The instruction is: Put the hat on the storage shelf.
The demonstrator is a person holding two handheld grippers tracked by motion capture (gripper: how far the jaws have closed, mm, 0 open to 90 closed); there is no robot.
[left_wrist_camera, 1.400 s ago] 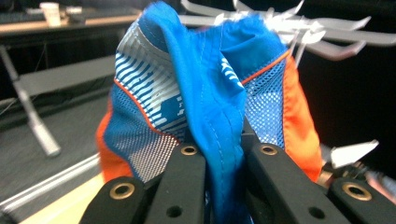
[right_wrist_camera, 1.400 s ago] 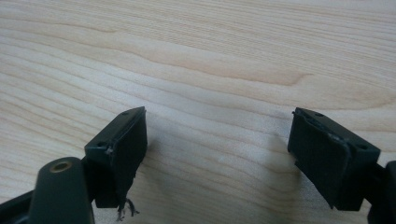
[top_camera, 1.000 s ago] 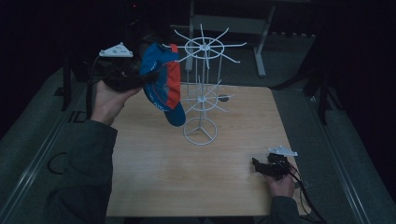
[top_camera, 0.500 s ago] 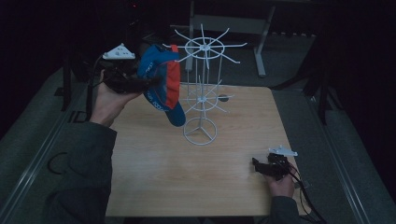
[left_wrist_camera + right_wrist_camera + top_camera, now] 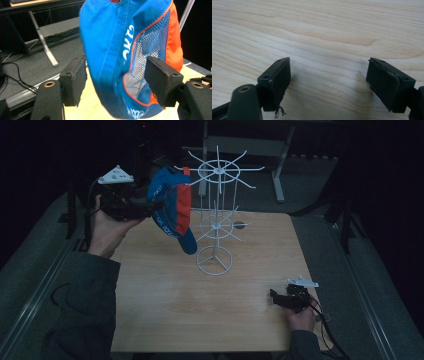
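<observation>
Blue-and-orange cap (image 5: 172,207) hanging from an upper arm of white wire rack (image 5: 216,220), above table (image 5: 210,310). Left tool (image 5: 117,77) just opened, pads (image 5: 75,80) either side of cap, not pressing. Right tool (image 5: 328,77) wide open, empty, low over bare table.

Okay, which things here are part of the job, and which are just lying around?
Job: cap, hanging from the white rack; left claw, just opened, cap between its pads; table.
Lying about: right claw, open on the table; desk frame behind.
</observation>
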